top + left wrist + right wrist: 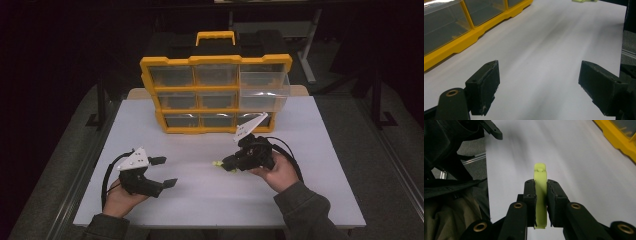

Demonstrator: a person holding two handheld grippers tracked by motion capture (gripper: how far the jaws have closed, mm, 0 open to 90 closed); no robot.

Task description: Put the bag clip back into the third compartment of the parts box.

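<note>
A yellow-framed organizer (215, 95) with clear drawers stands at the back of the white table (210, 200); its upper right drawer (264, 90) is pulled out. My right gripper (224, 163) hovers in front of it, shut on a flat lime-green plastic piece (540, 195) that sticks out past the jaw tips (218, 163). At the front left my left gripper (164, 171) stands open over bare table, nothing between its fingers (485, 87). In the left gripper view the green piece (584, 1) shows at the top edge, and the organizer's lower drawers (446, 25) at upper left.
The organizer's yellow handle (215, 37) rises at the back. Dark floor and metal frame legs (307, 55) surround the table. A sleeve and dark cloth (451, 205) lie at the left of the right gripper view, beyond the table edge.
</note>
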